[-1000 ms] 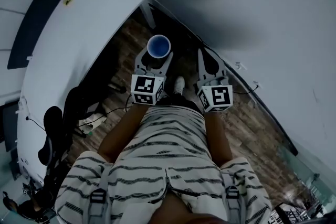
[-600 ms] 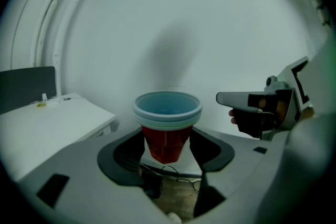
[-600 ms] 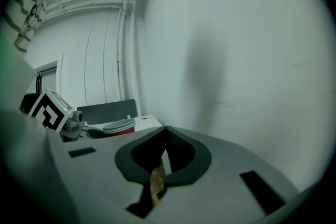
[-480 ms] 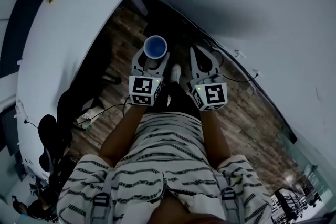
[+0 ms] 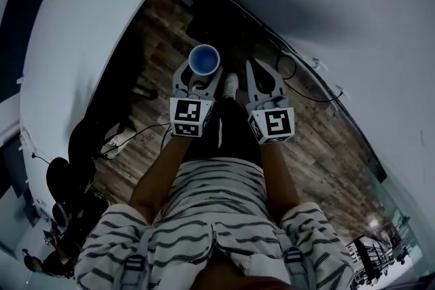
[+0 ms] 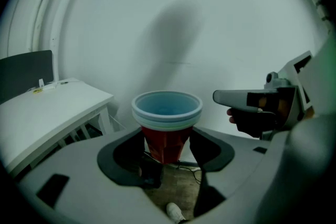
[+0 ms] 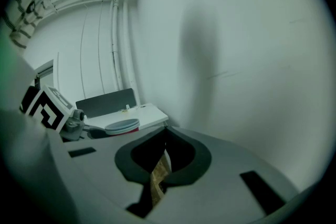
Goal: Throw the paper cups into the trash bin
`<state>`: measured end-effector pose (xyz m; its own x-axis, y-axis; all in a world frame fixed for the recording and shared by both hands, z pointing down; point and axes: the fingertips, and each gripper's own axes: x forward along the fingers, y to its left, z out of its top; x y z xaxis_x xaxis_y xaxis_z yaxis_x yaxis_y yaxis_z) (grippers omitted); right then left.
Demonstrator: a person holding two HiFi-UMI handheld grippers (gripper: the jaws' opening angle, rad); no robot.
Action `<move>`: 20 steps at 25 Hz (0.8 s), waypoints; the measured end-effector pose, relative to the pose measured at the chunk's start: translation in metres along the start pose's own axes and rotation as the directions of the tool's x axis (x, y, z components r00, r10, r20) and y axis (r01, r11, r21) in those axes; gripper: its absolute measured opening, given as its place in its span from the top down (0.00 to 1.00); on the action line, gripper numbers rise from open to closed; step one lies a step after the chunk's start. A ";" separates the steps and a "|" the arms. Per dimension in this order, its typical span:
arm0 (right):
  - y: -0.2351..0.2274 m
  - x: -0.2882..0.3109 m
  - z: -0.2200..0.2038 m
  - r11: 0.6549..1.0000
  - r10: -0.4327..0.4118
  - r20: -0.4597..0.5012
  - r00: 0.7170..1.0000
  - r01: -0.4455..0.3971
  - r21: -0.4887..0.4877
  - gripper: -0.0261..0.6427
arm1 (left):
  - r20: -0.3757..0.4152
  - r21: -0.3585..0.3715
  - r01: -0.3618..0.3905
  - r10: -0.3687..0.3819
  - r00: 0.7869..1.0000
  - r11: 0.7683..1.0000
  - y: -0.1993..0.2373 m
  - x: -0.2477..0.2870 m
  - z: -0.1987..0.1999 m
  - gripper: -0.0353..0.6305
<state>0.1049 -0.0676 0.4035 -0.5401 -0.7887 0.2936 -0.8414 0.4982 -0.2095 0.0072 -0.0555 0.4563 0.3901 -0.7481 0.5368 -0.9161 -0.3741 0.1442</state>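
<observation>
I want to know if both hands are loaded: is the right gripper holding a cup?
No, the right gripper has its jaws together with nothing between them in its own view.

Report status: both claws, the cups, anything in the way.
Left claw shut on stacked red paper cups with pale blue insides. Right claw shut, empty. Trash bin not in view.
</observation>
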 end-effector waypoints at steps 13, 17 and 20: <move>-0.005 0.038 -0.070 0.999 -0.001 -0.054 0.999 0.003 0.032 0.94 | -0.076 0.007 0.019 -0.019 0.997 1.000 0.018 0.055 -0.059 0.52; -0.008 0.043 -0.097 0.999 -0.019 -0.080 0.997 0.022 0.040 0.94 | -0.101 0.013 0.016 -0.015 0.995 1.000 0.022 0.068 -0.082 0.52; -0.005 0.046 -0.117 0.999 -0.016 -0.101 0.995 0.021 0.048 0.94 | -0.116 0.023 0.003 -0.001 0.993 1.000 0.028 0.079 -0.104 0.52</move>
<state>0.0826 -0.0640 0.5274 -0.5257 -0.7562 0.3896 -0.8506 0.4639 -0.2475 0.0030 -0.0675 0.5894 0.3771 -0.6790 0.6299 -0.9124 -0.3893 0.1266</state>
